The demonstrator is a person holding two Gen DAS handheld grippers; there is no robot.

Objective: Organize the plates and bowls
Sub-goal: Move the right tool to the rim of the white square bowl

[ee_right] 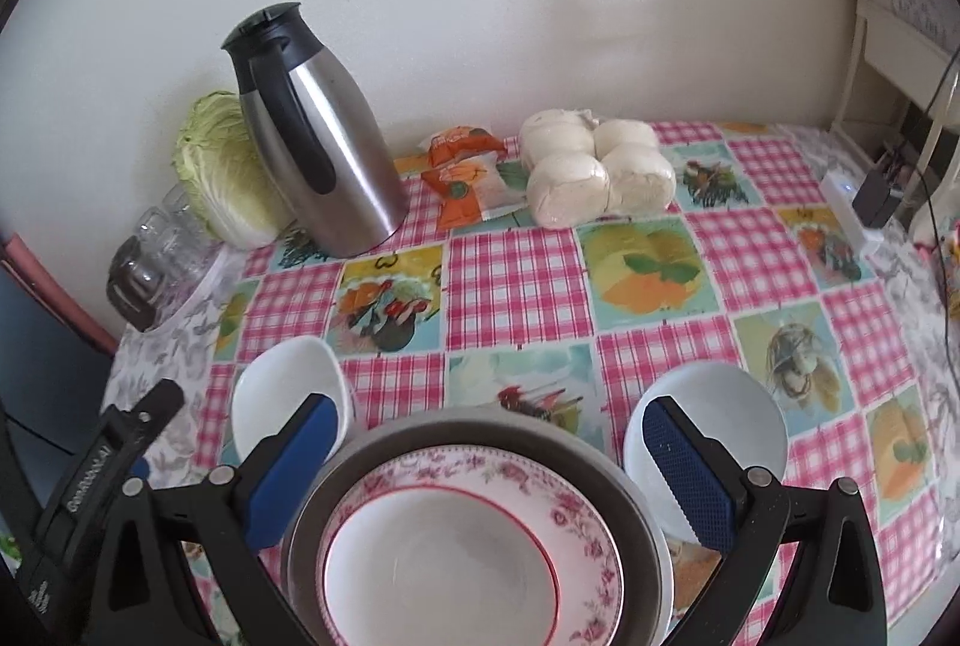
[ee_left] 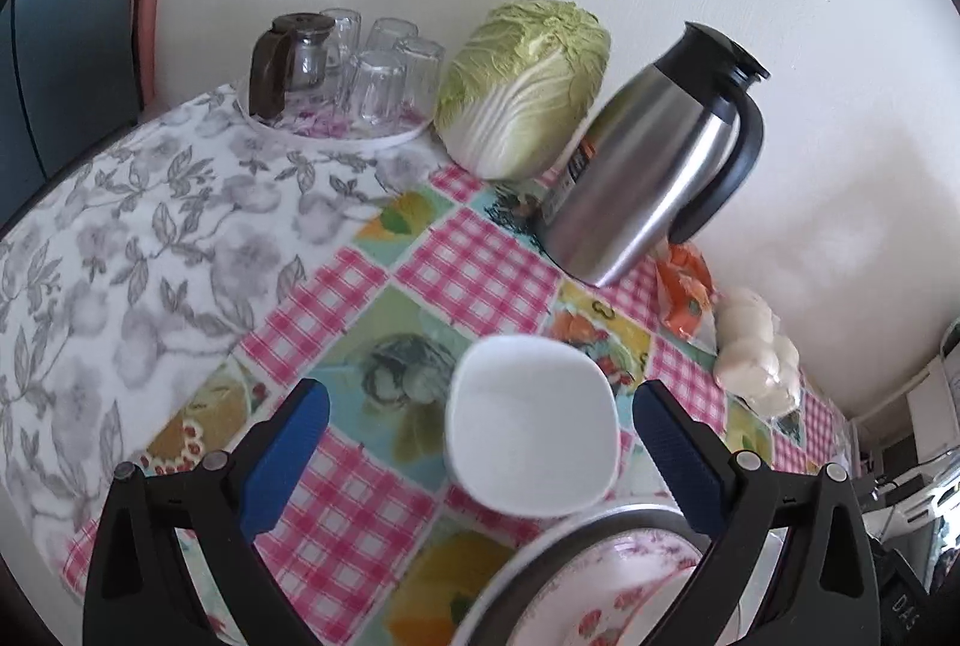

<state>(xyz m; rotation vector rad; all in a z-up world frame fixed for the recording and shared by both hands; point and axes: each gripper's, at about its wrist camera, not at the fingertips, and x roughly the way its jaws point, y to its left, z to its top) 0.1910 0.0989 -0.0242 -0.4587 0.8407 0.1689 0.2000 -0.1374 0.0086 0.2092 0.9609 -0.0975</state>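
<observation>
Left tool (ee_left: 480, 427) spread wide, hovering over small white squarish ceramic bowl (ee_left: 531, 427) on checkered desk (ee_left: 480, 268) beside stacked floral plate (ee_left: 606, 595); right tool (ee_right: 483, 451) likewise spread; bowl probably rigid, glazed-slippery, breakable, so grip across rim.

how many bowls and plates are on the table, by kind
White bowls: 2, a squarish one on the left and a round one on the right
Floral plate: 1, red-rimmed, nested in the metal dish
Metal dish: 1, grey, under the floral plate
Total: 4
</observation>
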